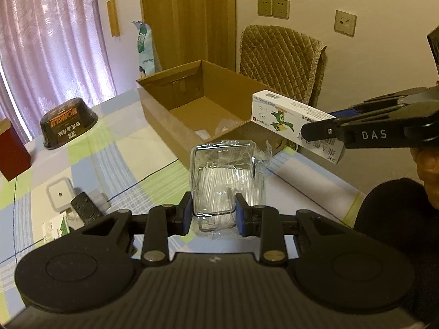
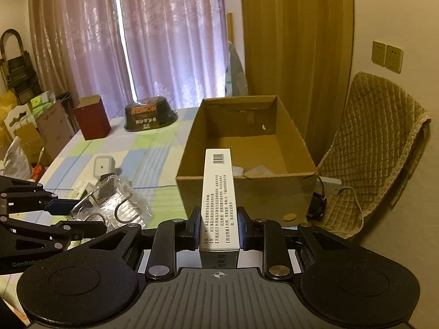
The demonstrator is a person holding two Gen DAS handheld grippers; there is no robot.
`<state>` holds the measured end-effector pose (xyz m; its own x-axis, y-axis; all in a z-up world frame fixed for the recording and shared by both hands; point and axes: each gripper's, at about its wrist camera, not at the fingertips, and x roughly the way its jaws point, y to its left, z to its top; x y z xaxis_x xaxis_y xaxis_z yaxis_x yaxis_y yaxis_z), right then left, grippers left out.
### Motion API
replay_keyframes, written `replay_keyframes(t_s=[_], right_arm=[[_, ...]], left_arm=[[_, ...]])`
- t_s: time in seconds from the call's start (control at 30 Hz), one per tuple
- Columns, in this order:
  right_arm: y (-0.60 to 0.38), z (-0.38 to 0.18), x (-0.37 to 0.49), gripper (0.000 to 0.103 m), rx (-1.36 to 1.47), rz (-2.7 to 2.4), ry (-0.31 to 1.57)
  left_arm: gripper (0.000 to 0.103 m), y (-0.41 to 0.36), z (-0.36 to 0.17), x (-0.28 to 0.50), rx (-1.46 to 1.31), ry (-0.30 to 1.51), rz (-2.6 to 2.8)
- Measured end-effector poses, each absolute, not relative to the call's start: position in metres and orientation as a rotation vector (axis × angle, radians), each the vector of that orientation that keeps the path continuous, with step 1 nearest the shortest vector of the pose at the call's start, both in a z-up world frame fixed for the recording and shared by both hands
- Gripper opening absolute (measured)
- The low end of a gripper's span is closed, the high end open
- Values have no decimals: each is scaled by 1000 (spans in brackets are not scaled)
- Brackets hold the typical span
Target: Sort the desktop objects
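My left gripper is shut on a clear plastic-wrapped box of white sticks, held above the checked tablecloth in front of the open cardboard box. In the right wrist view the same clear box shows at lower left between the left gripper's fingers. My right gripper is shut on a long white medicine carton, which points toward the cardboard box and reaches over its near wall. From the left wrist view that carton hangs by the box's right corner. A few small items lie inside the box.
On the table lie a dark upside-down bowl, a dark red box, a white square container, a black remote and a green-and-white carton. A quilted chair stands right of the table. A person's dark sleeve is at right.
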<state>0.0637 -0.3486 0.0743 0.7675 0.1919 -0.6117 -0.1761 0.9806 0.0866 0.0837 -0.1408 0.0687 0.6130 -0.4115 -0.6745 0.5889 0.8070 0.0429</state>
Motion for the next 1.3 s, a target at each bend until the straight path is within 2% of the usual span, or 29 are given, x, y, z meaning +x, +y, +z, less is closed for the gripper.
replay_keyframes(t_s=[0.6, 0.97, 1.3], right_arm=[[-382, 86, 102, 25, 18, 164, 634], [-399, 94, 170, 25, -8, 151, 613], [-401, 69, 221, 25, 0, 151, 665]], left_arm=[[26, -181, 80, 124, 297, 669, -624], [26, -218, 88, 193, 304, 631, -625], [26, -249, 66, 250, 298, 652, -612]])
